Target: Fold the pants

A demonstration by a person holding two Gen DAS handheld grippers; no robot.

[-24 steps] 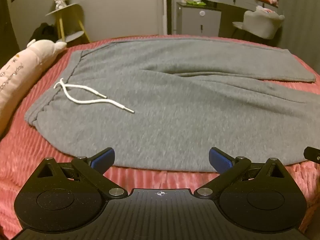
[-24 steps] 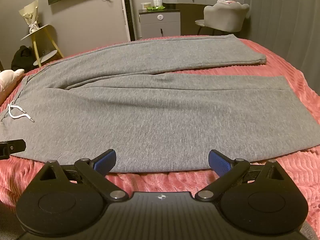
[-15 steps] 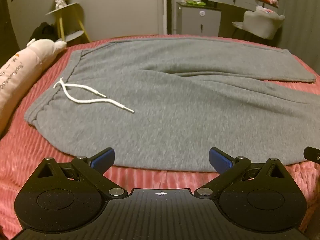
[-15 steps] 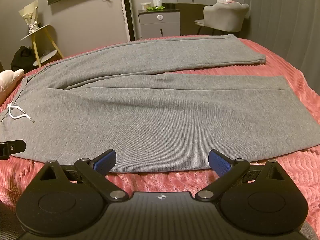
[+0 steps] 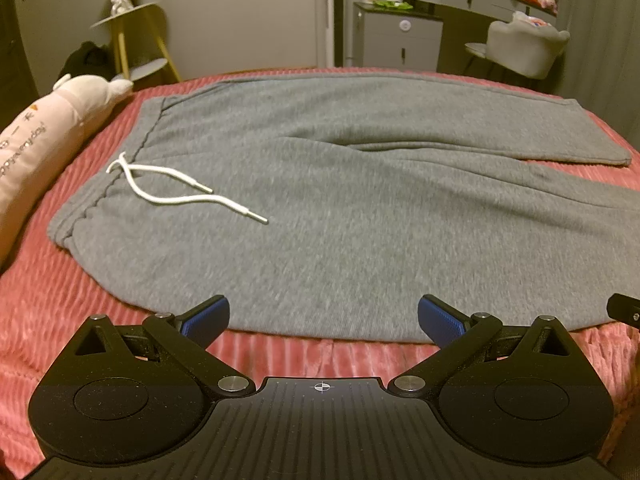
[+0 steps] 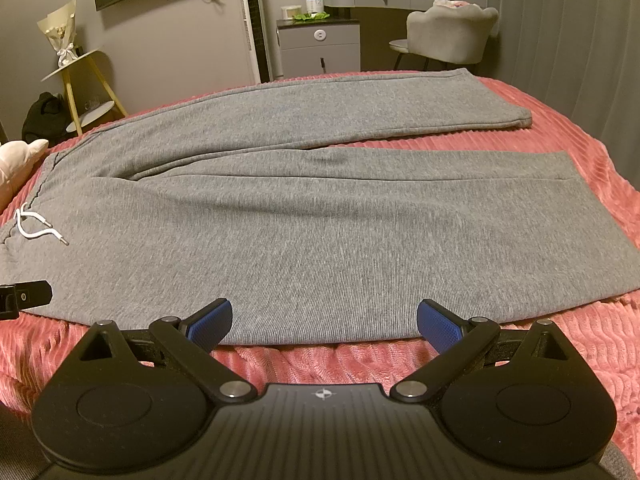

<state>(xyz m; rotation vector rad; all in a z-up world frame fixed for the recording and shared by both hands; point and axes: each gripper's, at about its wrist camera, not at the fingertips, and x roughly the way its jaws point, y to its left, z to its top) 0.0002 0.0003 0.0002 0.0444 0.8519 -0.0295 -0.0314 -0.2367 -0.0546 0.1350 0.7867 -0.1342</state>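
Note:
Grey sweatpants [image 5: 340, 200] lie flat on the pink ribbed bedspread [image 5: 60, 304], waistband to the left, both legs spread to the right. A white drawstring [image 5: 172, 188] lies on the waist area. The pants also show in the right wrist view [image 6: 320, 220], with the two leg hems at the right. My left gripper [image 5: 323, 318] is open and empty, just above the pants' near edge by the hip. My right gripper [image 6: 325, 320] is open and empty, above the near edge of the near leg.
A pink plush pillow [image 5: 44, 136] lies at the bed's left edge. Beyond the bed stand a yellow side table [image 5: 132, 40], a grey cabinet [image 5: 396, 36] and a grey chair [image 5: 524, 48]. The left gripper's tip [image 6: 24, 294] shows in the right wrist view.

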